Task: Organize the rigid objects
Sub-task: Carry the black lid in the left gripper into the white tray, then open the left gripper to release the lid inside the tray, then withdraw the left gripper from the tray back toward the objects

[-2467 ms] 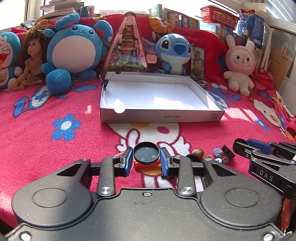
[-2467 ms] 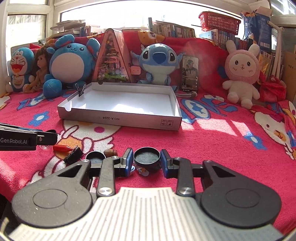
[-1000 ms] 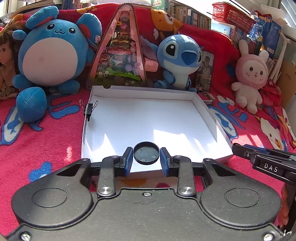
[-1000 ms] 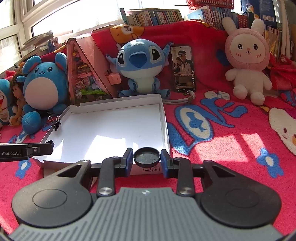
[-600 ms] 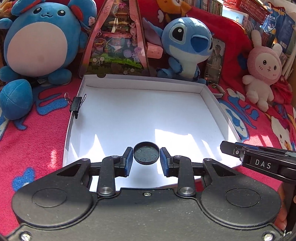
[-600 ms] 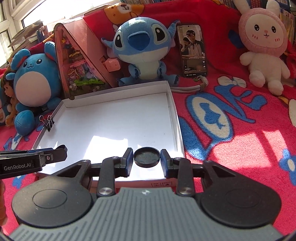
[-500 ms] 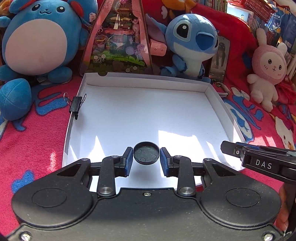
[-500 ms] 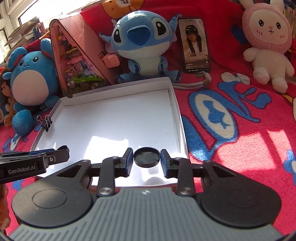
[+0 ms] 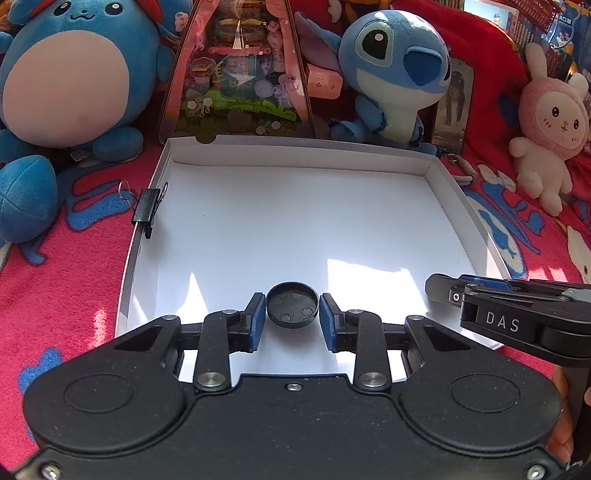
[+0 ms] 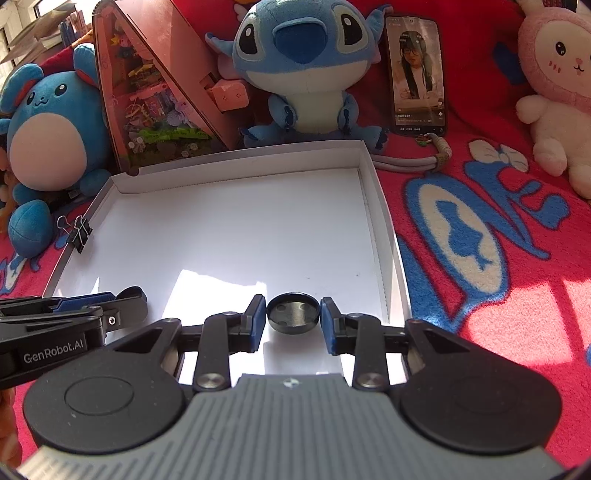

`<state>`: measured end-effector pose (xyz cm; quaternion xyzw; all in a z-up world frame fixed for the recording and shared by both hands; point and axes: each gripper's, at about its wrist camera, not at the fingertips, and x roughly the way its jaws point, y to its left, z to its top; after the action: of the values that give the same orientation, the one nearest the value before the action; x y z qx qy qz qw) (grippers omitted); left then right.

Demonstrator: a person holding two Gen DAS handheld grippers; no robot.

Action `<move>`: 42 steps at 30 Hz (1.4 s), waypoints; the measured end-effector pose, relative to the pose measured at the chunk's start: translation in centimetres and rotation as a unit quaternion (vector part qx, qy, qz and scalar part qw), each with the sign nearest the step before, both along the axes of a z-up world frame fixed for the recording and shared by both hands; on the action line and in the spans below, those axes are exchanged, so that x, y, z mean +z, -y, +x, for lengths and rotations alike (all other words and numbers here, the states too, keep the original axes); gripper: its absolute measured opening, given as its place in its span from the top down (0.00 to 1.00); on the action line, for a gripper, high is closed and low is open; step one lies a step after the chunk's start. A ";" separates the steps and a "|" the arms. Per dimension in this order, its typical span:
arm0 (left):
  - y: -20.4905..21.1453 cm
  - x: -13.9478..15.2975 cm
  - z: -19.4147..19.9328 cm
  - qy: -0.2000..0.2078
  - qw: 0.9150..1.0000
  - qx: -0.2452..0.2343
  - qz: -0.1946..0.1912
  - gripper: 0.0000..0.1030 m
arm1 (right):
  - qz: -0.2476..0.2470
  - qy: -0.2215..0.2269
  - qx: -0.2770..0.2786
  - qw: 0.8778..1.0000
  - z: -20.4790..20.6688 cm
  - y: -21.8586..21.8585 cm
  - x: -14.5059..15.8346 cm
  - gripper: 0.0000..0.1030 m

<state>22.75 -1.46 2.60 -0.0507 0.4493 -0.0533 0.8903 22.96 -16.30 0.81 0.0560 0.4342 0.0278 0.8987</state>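
I'm working in a home, most likely a bedroom: a fleecy red cartoon-print blanket (image 10: 517, 295) covers the surface, soft toys line its back — a round blue plush (image 9: 66, 77), a blue big-eared plush (image 10: 303, 62), a pink rabbit plush (image 9: 546, 125) — and shelved books (image 9: 517, 22) stand behind.

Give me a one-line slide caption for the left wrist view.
Left gripper holds a round black cap over the white cardboard tray, right gripper alongside.
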 end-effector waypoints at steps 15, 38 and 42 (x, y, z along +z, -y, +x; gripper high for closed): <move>0.5 -0.8 -0.5 0.017 0.999 -0.006 0.030 0.70 | -0.027 0.007 0.010 1.000 0.3 -0.4 -0.4 0.63; 0.6 2.0 -5.5 0.091 0.993 -0.050 0.054 0.23 | -0.005 0.085 0.029 0.996 -4.4 1.0 1.5 0.16; 0.5 2.6 -7.0 0.104 0.992 -0.056 0.050 0.20 | -0.009 0.103 0.034 0.994 -5.8 1.1 2.1 0.13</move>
<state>15.70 -1.99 5.17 0.0254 0.3586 -0.0853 0.9293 17.16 -17.45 2.91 0.0300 0.3408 0.0600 0.9378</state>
